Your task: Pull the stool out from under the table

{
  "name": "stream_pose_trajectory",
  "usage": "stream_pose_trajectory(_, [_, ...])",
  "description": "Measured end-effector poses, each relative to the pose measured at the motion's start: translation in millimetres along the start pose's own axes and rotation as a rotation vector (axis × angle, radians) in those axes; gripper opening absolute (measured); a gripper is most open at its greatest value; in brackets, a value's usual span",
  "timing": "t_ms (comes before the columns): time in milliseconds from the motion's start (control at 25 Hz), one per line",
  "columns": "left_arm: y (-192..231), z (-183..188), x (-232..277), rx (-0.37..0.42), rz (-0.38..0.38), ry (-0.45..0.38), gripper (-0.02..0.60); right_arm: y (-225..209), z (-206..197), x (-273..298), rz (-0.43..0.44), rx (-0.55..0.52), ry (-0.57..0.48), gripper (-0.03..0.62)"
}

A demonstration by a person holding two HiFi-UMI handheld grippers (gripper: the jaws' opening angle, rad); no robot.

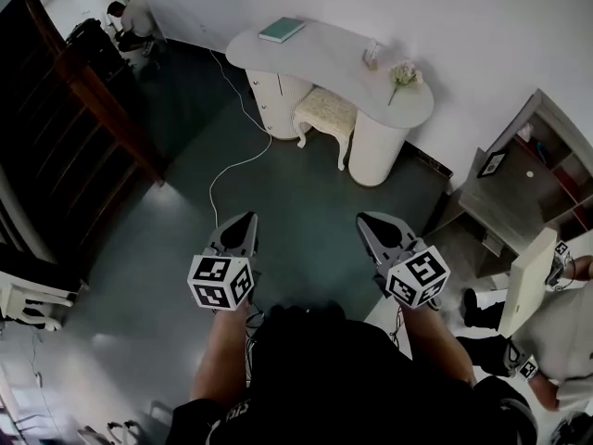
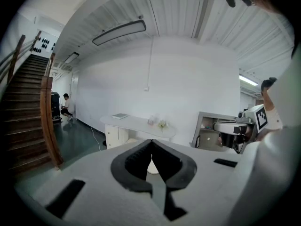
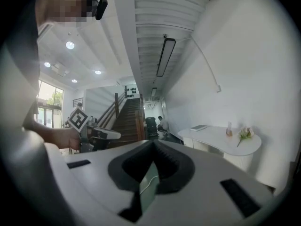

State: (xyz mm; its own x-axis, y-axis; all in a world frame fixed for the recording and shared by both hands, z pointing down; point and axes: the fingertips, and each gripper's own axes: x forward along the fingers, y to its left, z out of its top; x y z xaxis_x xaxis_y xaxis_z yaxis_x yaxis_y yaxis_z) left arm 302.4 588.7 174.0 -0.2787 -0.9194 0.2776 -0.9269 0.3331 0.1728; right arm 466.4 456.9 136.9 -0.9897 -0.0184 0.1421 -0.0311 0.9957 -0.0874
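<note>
Both your grippers, left gripper (image 1: 243,223) & right gripper (image 1: 373,223), closed, empty; cushioned stool (image 1: 326,114) far ahead, tucked under white table (image 1: 324,56).

Left tongs (image 1: 243,222) and right tongs (image 1: 371,222) side by side, closed, empty.

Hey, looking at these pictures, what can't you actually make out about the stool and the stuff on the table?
- Head view: the back half and rear legs of the stool are hidden under the top of the table.
- Left gripper view: the stool is mostly blocked by the left gripper itself.
- Head view: the book is too small to read its cover.
- Head view: the small item beside the flowers is too small to identify.
</note>
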Motion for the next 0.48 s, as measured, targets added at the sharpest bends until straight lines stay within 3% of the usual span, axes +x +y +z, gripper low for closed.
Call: stream_pose_trajectory(480, [-8,-7,-4,-0.014,0.057,0.009,0.009,-13,-17,0,0.050,0.049,0.028,0.005])
